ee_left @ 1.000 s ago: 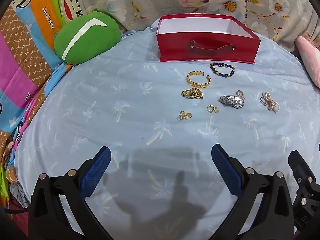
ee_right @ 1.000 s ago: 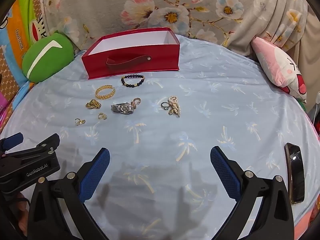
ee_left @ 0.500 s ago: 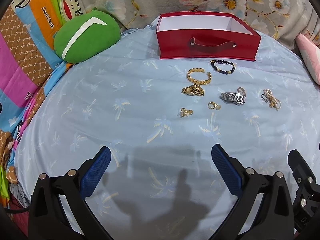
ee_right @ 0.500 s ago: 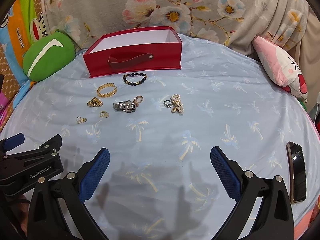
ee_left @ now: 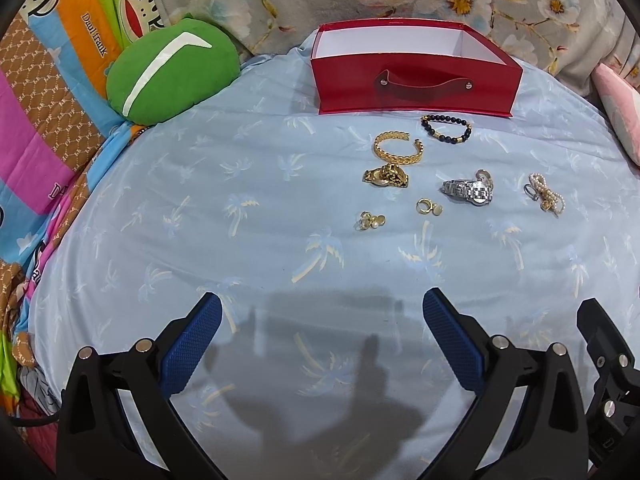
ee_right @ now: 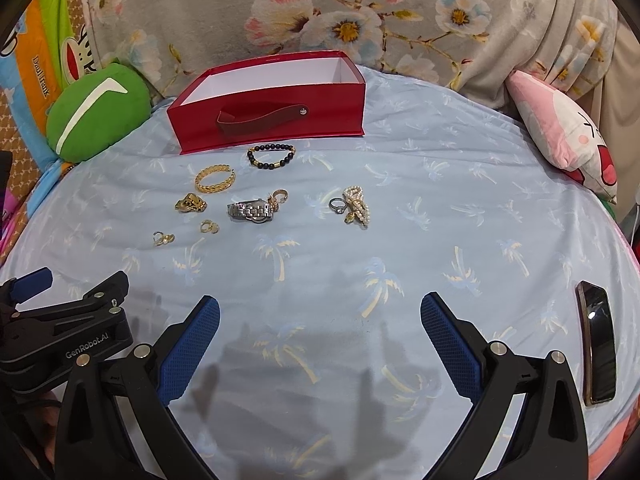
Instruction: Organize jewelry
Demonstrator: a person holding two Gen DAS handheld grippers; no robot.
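Red box sat upper centre on the bed, empty. Silver watch centre-right: heaviest, slippery, take the band. Gold earrings tiny, pinch carefully. Left tongs, right tongs both spread, empty.

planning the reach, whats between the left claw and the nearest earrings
Only bare blue sheet between the left claw and the gold earrings, seen in the left wrist view.

Palm-print bedsheet, perhaps floral curtain.
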